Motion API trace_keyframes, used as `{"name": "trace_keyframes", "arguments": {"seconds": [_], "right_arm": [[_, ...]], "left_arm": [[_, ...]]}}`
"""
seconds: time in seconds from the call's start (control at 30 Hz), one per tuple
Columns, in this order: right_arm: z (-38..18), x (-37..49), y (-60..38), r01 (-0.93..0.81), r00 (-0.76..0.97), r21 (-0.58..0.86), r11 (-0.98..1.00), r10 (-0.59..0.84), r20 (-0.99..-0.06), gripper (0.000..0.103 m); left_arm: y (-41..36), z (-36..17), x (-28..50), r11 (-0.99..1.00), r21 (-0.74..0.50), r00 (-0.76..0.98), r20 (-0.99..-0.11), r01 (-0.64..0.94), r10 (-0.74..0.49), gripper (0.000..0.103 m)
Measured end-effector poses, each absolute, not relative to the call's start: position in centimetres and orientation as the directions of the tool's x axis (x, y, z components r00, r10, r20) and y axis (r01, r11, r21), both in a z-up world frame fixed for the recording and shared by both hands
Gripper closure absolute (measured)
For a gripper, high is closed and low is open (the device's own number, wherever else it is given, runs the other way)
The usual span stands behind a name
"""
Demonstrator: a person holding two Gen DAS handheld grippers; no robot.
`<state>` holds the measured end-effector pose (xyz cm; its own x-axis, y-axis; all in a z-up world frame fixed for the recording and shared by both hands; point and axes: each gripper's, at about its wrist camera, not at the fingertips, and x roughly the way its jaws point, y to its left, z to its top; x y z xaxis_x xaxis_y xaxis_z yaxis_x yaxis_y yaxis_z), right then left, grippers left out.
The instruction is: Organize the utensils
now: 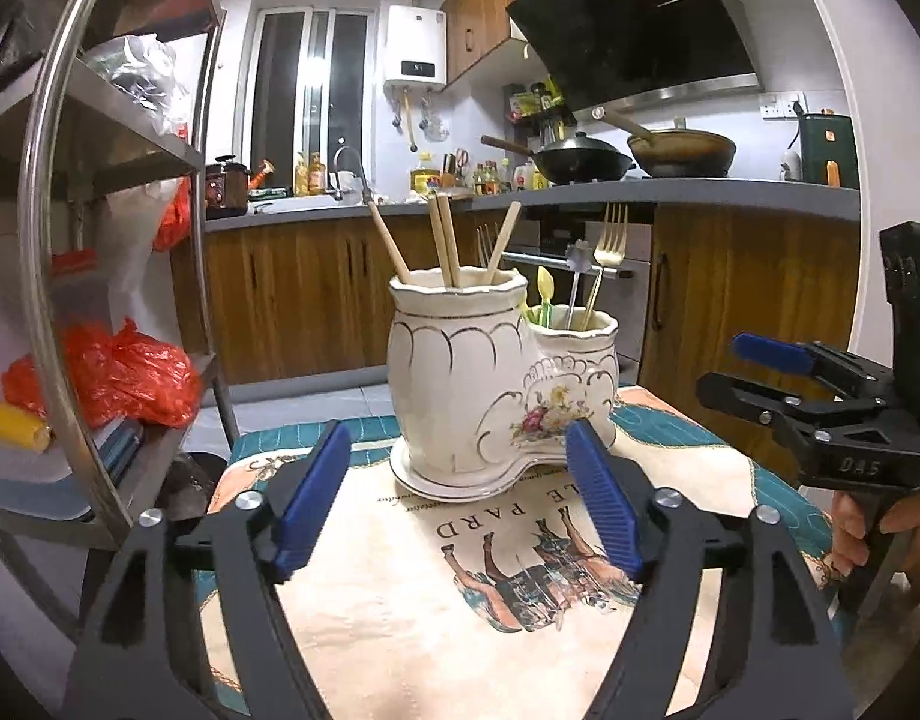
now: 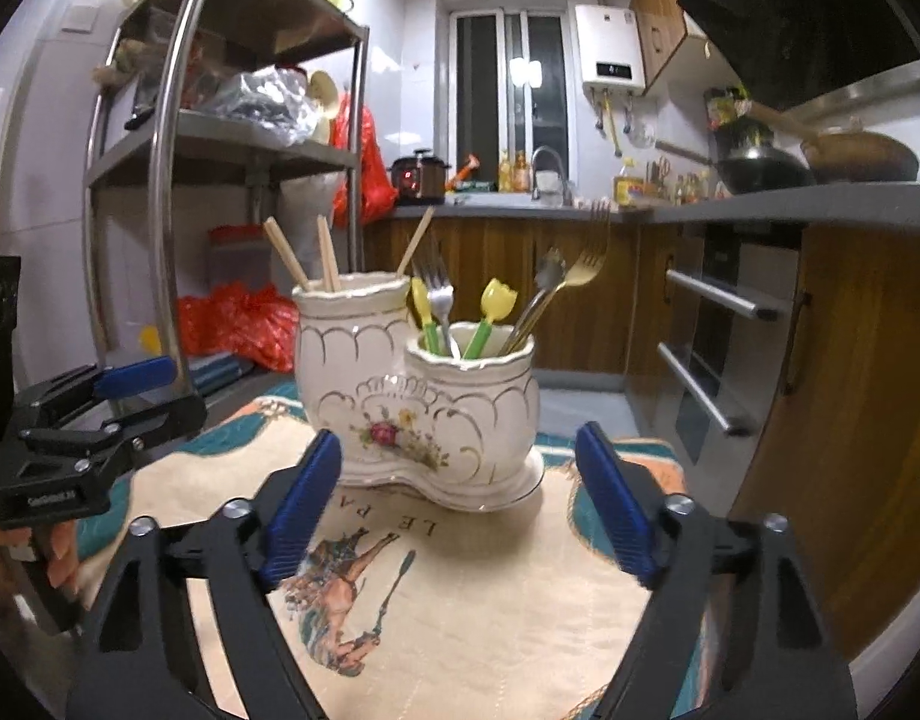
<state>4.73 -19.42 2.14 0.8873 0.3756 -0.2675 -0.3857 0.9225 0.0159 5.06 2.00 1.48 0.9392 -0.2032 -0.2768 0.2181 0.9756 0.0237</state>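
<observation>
Both tools, left (image 1: 456,495) and right (image 2: 460,501), gape empty before the ceramic holder (image 2: 417,408); utensils look sorted, so withdraw without nudging it.

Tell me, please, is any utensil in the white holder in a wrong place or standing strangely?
Nothing stands out. The chopsticks lean in the taller cup of the ceramic holder, and the forks and yellow-tipped utensils stand in the shorter cup. The holder sits upright on the printed cloth, with nothing spilled or visibly broken.
</observation>
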Motion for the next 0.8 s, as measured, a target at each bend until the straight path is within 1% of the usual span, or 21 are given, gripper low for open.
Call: {"name": "trace_keyframes", "arguments": {"seconds": [0.03,0.07,0.1,0.13,0.23,0.4,0.8], "right_arm": [[2.3,4.6,-19.6,-0.379,0.892,0.014,0.925,0.37,-0.259,0.018],[2.4,4.6,-19.7,-0.372,0.898,0.015,0.928,0.364,-0.245,0.012],[2.5,4.5,-19.9,-0.365,0.904,0.018,0.931,0.359,-0.232,0.01],[2.4,4.4,-20.1,-0.362,0.907,0.023,0.932,0.357,-0.222,0.009],[2.3,4.4,-20.4,-0.355,0.911,0.033,0.934,0.353,-0.214,0.006],[2.4,4.5,-20.6,-0.342,0.915,0.038,0.939,0.342,-0.213,0.005],[2.4,4.0,-20.1,-0.345,0.918,0.01,0.939,0.34,-0.203,0.005]], "left_arm": [[2.1,1.6,5.0,0.978,0.025,0.944,-0.267,0.208,-0.194,0.025],[2.2,1.6,4.9,0.98,0.026,0.948,-0.258,0.2,-0.187,0.022],[2.2,1.7,4.9,0.982,0.027,0.953,-0.246,0.188,-0.176,0.016],[2.3,1.7,4.8,0.984,0.026,0.958,-0.234,0.175,-0.165,0.011],[2.5,1.7,4.7,0.985,0.021,0.963,-0.217,0.168,-0.16,0.006],[2.5,2.0,4.6,0.985,0.021,0.964,-0.207,0.172,-0.164,0.006],[2.0,1.7,4.6,0.98,0.039,0.958,-0.222,0.197,-0.184,0.006]]}}
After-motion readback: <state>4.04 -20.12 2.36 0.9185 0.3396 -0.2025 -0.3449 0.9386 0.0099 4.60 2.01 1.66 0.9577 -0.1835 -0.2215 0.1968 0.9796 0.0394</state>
